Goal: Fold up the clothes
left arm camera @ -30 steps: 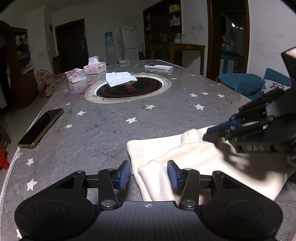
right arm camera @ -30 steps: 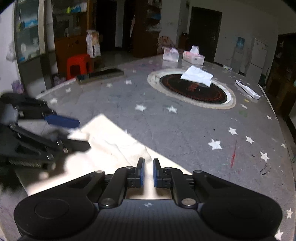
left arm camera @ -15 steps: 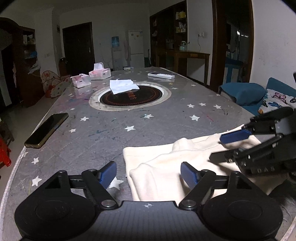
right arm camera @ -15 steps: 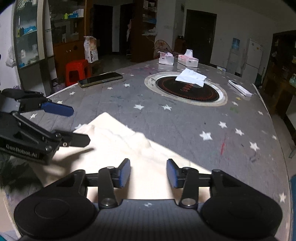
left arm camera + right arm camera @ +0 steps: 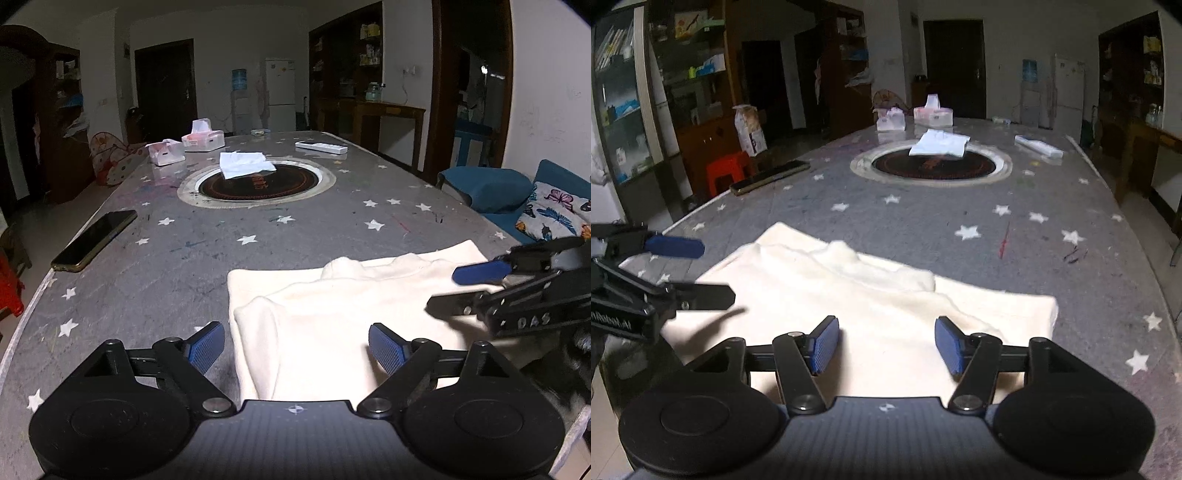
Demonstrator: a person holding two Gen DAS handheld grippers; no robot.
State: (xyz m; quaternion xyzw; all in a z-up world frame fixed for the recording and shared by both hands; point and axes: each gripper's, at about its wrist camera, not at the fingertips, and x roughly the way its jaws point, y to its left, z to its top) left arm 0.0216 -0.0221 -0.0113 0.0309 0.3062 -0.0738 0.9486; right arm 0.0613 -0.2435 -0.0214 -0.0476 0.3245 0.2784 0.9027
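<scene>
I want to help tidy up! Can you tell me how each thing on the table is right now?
cream garment: folded, lying flat on the table
left gripper: open, holding nothing
right gripper: open, holding nothing
phone: lying flat, screen dark
tissue box: open, tissue sticking up
white cloth: lying crumpled on the round black plate

Soft cream cloth under me, the garment [image 5: 332, 317] looks fleecy and matt. My left fingers [image 5: 205, 345] wear blue ribbed pads on matt black plastic. The surface [image 5: 221, 229] is grey, scuffed, faintly glossy. The phone [image 5: 96, 240] gleams like glass.
</scene>
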